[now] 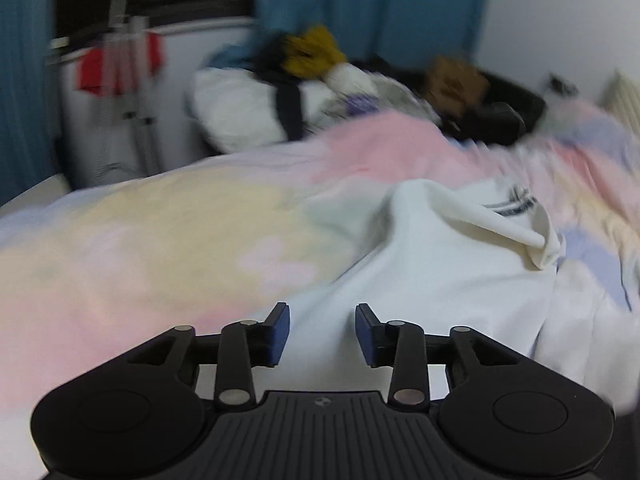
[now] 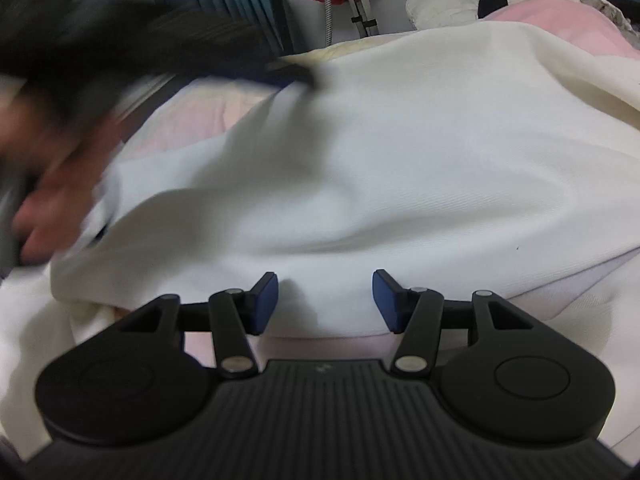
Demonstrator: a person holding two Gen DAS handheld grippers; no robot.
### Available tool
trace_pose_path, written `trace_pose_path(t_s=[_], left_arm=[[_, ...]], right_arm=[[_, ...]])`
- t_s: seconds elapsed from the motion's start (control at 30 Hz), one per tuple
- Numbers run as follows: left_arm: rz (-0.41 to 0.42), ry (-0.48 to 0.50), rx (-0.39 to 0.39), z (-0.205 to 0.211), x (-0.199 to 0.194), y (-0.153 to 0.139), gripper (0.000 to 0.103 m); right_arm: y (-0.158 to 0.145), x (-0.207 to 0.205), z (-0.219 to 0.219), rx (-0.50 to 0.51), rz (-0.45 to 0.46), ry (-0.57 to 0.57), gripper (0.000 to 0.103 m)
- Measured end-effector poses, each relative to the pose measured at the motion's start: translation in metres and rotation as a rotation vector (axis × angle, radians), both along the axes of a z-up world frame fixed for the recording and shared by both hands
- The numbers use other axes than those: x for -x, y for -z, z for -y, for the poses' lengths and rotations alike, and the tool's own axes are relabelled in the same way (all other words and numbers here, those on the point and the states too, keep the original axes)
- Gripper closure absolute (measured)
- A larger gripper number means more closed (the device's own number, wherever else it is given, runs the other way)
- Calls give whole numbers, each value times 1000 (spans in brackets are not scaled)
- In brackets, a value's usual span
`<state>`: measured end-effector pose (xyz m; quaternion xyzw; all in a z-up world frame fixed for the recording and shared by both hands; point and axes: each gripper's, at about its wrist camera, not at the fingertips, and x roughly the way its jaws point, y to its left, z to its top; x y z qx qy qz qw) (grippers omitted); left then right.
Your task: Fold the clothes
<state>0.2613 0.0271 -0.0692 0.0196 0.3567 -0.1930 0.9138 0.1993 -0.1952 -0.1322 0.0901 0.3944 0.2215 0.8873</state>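
A white garment (image 1: pixel 448 256) lies rumpled on a pastel pink, yellow and blue bedspread (image 1: pixel 152 240); dark stripes show at its far end. My left gripper (image 1: pixel 322 332) is open, its blue pads over the garment's near edge with nothing between them. In the right wrist view the same white garment (image 2: pixel 360 160) fills the middle. My right gripper (image 2: pixel 325 300) is open just above its near edge, holding nothing. The left gripper and the hand holding it show as a dark blur (image 2: pixel 100 64) at the upper left, reaching to the garment's far edge.
A pile of clothes (image 1: pixel 316 56) with a white pillow (image 1: pixel 236 112) sits at the head of the bed. A brown and black bag (image 1: pixel 472 96) lies to its right. A rack with red cloth (image 1: pixel 120 64) stands by blue curtains (image 1: pixel 360 8).
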Motion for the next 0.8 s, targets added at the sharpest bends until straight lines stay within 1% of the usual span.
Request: trace_pose_path(t_s=[0.07,0.1,0.13,0.23,0.3,0.37,0.5,0.57,0.67,0.7,0.73,0.8], left_arm=[[0,-37,16,-25,39,0,59],[31,-59,-12,-34,60,1,56],[66,-74,-38,-40,81,3,51],[74,-140,-4,-57,121,20,48],[76,-176,18,-66,140,32,48],[77,-201,34,-72,151,43,48],[74,-194,35,-67,153,47,48],[73,-190,34,-64,154,48,48],[76,-182,32,-61,157,52,47],[76,-183,33,-60,156,53,47],[76,-185,34,-59,155,54,47],[74,-190,38,-57,152,56,47]], right_arm=[[-4,0,7,-9,7,22,48],[-6,0,12,-14,15,36,48],[-9,1,16,-21,26,53,48],[-18,-3,30,-39,76,108,48],[-29,-5,50,-25,138,158,48],[-33,-13,73,14,191,242,47],[-33,-36,121,103,275,441,47],[-29,-50,143,122,278,509,45],[-19,-73,164,199,253,576,35],[-14,-78,173,217,234,598,36],[-8,-80,183,214,212,611,36],[5,-89,190,205,191,617,36]])
